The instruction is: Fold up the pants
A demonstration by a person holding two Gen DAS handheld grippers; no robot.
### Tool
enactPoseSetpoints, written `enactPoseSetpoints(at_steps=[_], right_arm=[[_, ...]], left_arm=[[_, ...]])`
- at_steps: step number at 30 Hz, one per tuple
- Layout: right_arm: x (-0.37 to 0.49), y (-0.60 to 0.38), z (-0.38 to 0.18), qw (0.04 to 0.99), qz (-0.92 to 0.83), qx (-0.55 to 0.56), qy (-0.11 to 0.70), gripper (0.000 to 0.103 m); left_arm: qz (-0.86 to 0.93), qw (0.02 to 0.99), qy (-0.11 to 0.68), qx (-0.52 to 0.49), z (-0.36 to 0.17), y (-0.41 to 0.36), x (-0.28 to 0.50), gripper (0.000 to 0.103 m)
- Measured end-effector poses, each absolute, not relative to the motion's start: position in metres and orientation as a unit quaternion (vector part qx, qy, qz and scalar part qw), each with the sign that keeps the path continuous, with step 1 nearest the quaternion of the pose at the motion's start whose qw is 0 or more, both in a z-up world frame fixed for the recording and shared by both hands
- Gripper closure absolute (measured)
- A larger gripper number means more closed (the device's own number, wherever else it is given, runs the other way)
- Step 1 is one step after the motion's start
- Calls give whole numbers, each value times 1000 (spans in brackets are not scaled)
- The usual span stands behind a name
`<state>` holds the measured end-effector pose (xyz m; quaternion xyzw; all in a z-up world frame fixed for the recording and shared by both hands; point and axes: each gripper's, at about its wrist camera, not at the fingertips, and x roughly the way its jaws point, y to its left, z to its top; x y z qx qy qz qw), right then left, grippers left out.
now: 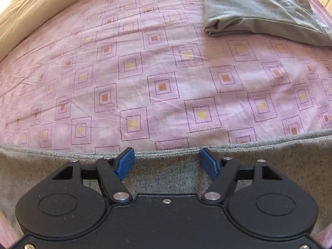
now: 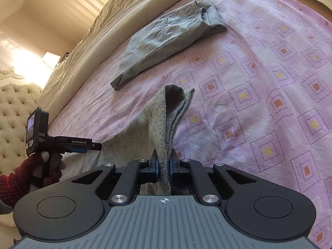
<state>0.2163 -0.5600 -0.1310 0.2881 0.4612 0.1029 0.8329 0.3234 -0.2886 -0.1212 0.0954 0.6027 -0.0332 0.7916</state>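
Right tongs (image 2: 164,164) clamped on speckled pants (image 2: 145,124) hem; left tongs (image 1: 166,161) wide apart over pants, gripping nothing. Beyond pants on pink sheet (image 2: 269,83): folded grey trousers (image 2: 166,39).

The pink bedspread (image 1: 166,83) lies open, with only folded green trousers (image 1: 259,10) near the beige duvet (image 1: 31,10).

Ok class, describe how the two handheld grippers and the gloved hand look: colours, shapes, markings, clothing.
Both grippers, left and right, are black, with round housings, silver pivot bolts and blue ribbed pads. The right has a grey ridged top plate with a crosshair mark. Seen side-on, the left reads "GenRobot.AI" and "DAS". The hand wears a dark red knitted fingerless glove.
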Motion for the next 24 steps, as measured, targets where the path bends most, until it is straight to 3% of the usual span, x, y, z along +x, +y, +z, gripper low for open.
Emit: enactPoseSetpoints(at_steps=[5,9,13,24], right_arm=[[211,-547,-116,838,84,287,456,94],[209,-528,-101,845,68,277,452,94],[210,-503,-84,854,51,256,450,94],[227,-328,-15,881,83,195,422,94]], left_arm=[[-69,789,608,59,-108,-273,268,34],[-108,751,646,87,-134,-268,217,34],[-151,762,622,94,-125,-254,198,35],[-119,803,584,11,-83,-78,211,35]])
